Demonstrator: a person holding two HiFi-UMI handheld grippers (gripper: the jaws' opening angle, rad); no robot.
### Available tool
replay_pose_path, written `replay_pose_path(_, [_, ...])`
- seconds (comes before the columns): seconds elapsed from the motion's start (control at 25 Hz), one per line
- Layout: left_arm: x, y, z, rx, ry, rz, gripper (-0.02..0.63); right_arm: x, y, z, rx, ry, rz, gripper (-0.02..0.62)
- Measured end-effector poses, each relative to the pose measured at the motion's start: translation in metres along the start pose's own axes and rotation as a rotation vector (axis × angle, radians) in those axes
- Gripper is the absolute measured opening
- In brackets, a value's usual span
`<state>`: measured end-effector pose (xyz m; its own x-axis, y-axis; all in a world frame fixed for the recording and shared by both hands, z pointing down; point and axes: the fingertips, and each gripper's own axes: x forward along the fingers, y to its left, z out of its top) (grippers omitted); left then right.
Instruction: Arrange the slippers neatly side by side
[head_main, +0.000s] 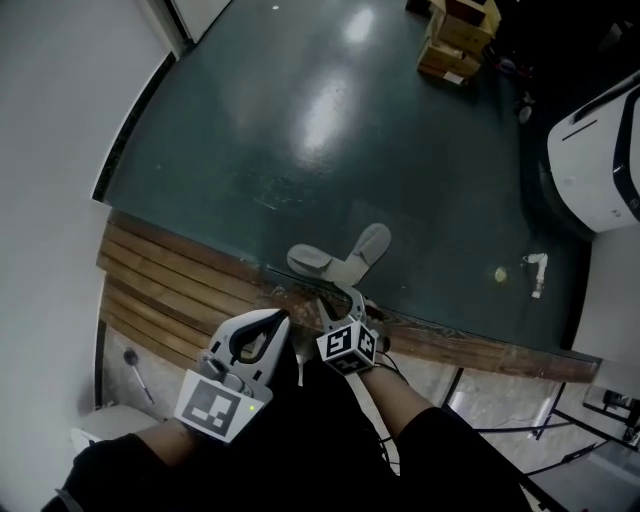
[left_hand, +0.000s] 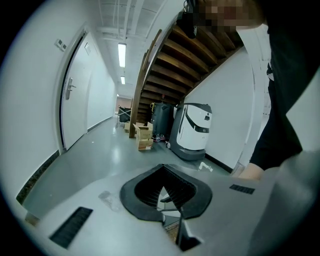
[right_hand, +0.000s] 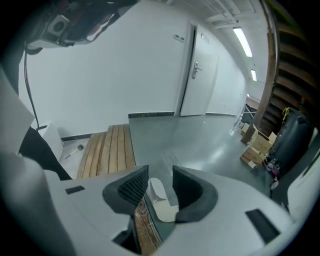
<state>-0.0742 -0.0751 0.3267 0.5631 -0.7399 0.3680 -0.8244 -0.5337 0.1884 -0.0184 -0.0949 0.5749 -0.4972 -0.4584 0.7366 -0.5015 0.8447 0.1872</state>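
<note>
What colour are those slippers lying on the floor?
The slippers are pale grey, both of them; the head view shows them best.

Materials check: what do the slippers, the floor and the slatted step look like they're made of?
Slippers: pale grey, matte, moulded look with no visible seams, so probably foam or soft rubber, though that is uncertain at this size.
Floor: dark green, glossy and seamless, perhaps epoxy coating. Lamp glare reflects off it.
Slatted step: wood, as brown planks with gaps between them and grain showing.

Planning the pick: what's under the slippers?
Bare dark floor, just past the wooden slats. The slippers meet at one end; which overlaps cannot be told.
</note>
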Motion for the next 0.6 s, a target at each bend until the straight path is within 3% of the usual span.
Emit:
replay_pose_path(0.24, [0.015,0.041,-0.019,-0.036,0.026,-0.018,-0.002,0.069,0.001,-0.024,-0.059,0.128,0.023,0.127])
replay_pose_path(0.6, [0.046,0.082,-0.041,-0.066,0.058,-0.015,-0.002,0.16,-0.005,-0.093,-0.135,0.324,0.076,0.127])
